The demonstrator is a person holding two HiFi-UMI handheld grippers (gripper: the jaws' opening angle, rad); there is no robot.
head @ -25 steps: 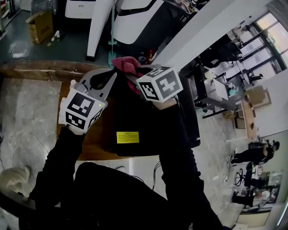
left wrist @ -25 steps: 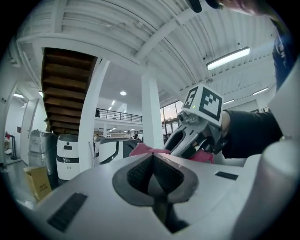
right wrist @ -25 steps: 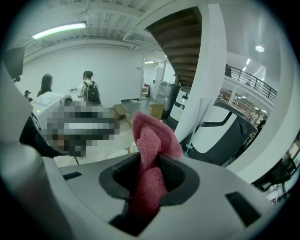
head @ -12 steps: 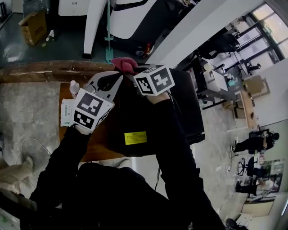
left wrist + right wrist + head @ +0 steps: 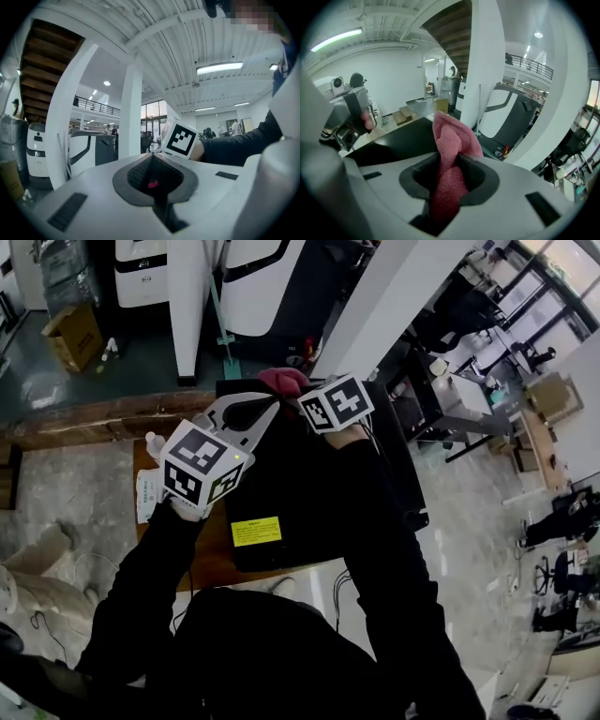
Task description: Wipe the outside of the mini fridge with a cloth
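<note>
The pink cloth (image 5: 284, 381) was bunched at the far edge of the mini fridge (image 5: 279, 491) top, pinched in the right gripper (image 5: 298, 393). In the right gripper view the jaws were clamped on it. A thick fold filled the gap between them, and the loose end stood up beyond the tips, over the black fridge top (image 5: 396, 138).

The left gripper (image 5: 271, 406) hovered just beside the right one, also near the far edge. Its tips met and its jaws held nothing. In the left gripper view only a speck of pink showed through the hollow behind the closed tips (image 5: 152, 159), and the right gripper's marker cube (image 5: 180, 138) stood just past them.

A yellow label (image 5: 256, 531) lay on the fridge top toward its near edge. The fridge stood on a brown wooden tabletop (image 5: 208, 559). A white packet (image 5: 145, 495) and a small bottle (image 5: 155, 442) sat at the tabletop's left edge. A cardboard box (image 5: 79, 333) rested on the floor well beyond the tabletop's far left corner.
</note>
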